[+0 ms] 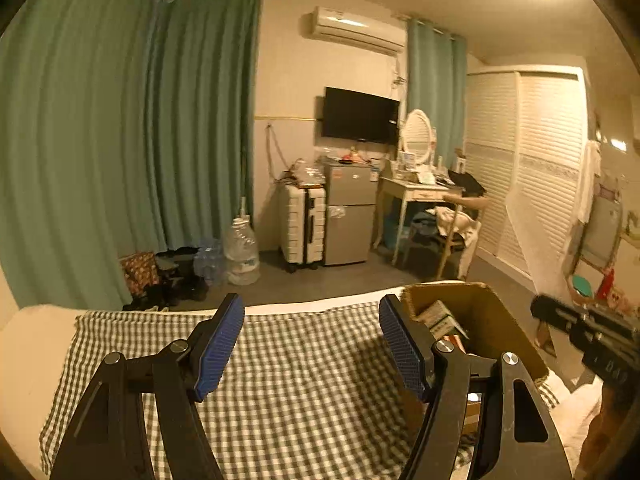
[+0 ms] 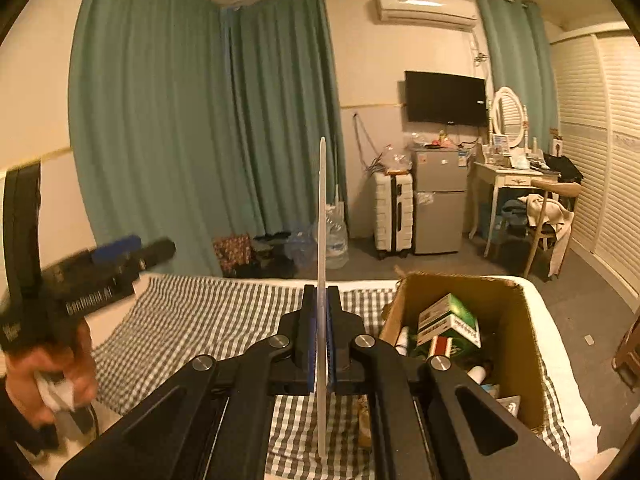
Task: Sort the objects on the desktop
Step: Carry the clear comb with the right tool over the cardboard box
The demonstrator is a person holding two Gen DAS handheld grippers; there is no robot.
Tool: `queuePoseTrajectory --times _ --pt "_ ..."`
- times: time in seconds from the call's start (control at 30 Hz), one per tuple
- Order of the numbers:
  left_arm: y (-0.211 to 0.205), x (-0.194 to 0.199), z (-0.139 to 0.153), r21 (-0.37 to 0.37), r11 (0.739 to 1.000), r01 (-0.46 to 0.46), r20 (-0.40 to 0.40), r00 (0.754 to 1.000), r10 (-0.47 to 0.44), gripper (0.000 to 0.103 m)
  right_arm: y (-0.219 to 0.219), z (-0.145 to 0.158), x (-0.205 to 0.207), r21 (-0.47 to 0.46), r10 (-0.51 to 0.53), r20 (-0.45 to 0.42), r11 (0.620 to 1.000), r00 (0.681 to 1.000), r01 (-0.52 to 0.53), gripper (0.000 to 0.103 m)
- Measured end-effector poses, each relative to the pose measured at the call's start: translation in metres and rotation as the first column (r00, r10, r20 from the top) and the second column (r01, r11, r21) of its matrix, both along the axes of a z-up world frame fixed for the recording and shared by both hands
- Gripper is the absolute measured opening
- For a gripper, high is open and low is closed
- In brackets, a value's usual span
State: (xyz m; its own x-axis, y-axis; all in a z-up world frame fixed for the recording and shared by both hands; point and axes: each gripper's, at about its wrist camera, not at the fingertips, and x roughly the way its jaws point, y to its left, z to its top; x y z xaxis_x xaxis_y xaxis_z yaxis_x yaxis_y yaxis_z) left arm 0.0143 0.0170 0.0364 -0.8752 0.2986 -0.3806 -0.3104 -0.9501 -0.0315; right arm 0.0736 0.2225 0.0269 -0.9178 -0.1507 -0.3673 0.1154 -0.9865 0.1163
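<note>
The cardboard box (image 2: 516, 320) on the right of the bed already holds several packets. The right tool (image 2: 319, 344) is clamped on a thin flat ruler-like strip (image 2: 322, 216), edge-on, not yet boxed; the left tool (image 1: 312, 346) is spread, empty, above the checked cloth (image 1: 288, 392).

Bedroom backdrop: long teal curtains (image 2: 208, 120), white wall-mounted air conditioner (image 2: 426, 10), black flat television (image 2: 445, 98), small grey two-door fridge (image 2: 439, 200) beside white ribbed suitcase (image 2: 393, 216), white dressing table (image 2: 514, 178) with oval mirror (image 2: 509, 116), white louvred wardrobe doors (image 1: 528, 152).
</note>
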Motion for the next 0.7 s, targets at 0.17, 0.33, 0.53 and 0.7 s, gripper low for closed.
queuePoseTrajectory --times 0.17,0.33,0.53,0.7 --pt "0.041 -0.001 0.006 0.004 0.999 0.044 0.011 0.999 -0.044 0.072 0.027 0.006 0.012 0.022 -0.051 -0.025 0.998 0.998 0.052 0.003" --pt "0.088 -0.006 0.001 -0.001 0.995 0.105 0.029 0.994 -0.105 0.072 0.059 0.001 0.017 0.069 -0.133 -0.023 0.988 0.991 0.135 0.003" --pt "0.144 -0.017 -0.016 -0.031 0.984 0.178 0.068 0.982 -0.175 0.072 0.095 -0.009 0.012 0.068 -0.181 0.004 0.981 0.983 0.180 0.003" --pt "0.181 -0.031 -0.032 -0.054 0.974 0.219 0.098 0.972 -0.213 0.072 0.114 -0.028 -0.005 0.058 -0.197 0.039 0.979 0.980 0.195 0.003"
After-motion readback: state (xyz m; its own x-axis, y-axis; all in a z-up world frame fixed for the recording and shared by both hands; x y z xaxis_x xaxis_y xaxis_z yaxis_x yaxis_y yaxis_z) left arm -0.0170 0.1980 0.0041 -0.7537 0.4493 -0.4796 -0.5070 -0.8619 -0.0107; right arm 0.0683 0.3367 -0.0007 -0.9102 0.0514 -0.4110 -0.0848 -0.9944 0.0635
